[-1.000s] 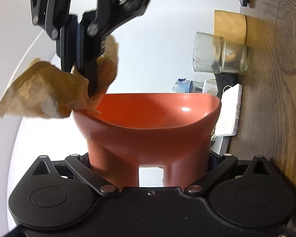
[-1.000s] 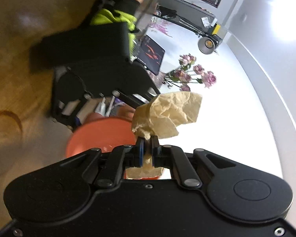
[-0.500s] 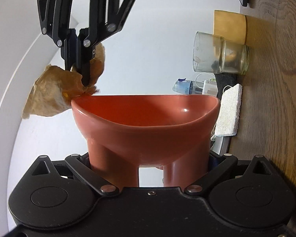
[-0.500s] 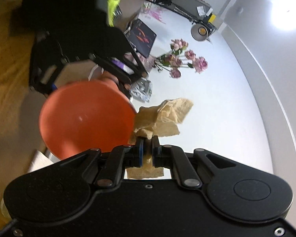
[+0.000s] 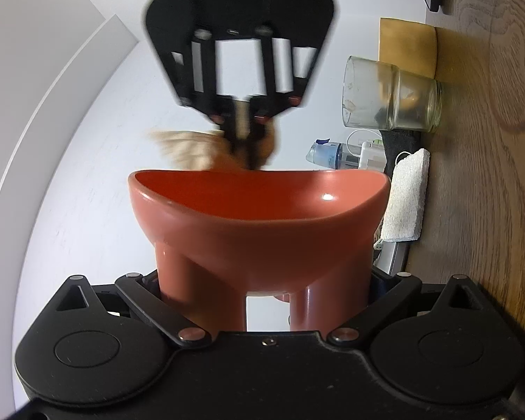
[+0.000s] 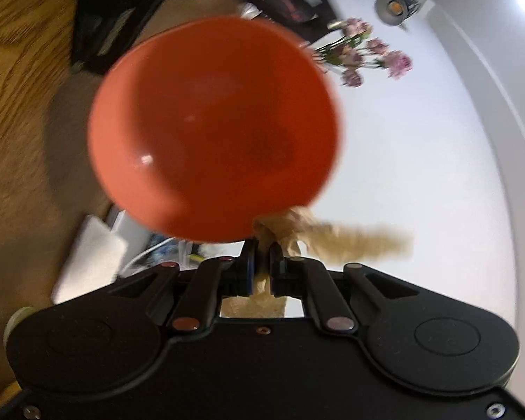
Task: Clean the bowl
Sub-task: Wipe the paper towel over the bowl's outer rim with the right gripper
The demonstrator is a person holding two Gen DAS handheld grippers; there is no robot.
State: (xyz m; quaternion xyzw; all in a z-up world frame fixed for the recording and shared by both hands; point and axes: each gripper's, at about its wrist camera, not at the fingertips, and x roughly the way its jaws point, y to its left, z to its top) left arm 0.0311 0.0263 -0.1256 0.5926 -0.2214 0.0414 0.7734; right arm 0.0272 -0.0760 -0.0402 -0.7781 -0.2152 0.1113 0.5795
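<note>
An orange-red footed bowl [image 5: 259, 217] is held tipped on its side, with my left gripper [image 5: 266, 280] shut on its legs; the fingertips are hidden behind the bowl. My right gripper [image 5: 243, 136] hangs at the bowl's far rim, blurred, shut on a crumpled brown paper towel [image 5: 189, 147]. In the right wrist view the bowl [image 6: 213, 133] faces the camera with its inside showing. There the right gripper [image 6: 260, 248] sits just outside the rim, pinching the paper towel [image 6: 350, 241], which trails off to the right.
The wooden table [image 5: 490, 210] runs along the right side. On it stand a glass jar [image 5: 392, 99], a white sponge [image 5: 406, 197] and a brown pad [image 5: 406, 45]. Purple flowers [image 6: 371, 56] stand against the white wall.
My right gripper has swung with the paper towel from the bowl's left rim to the middle of its far rim and now faces the opening. The bowl and left gripper stayed put.
</note>
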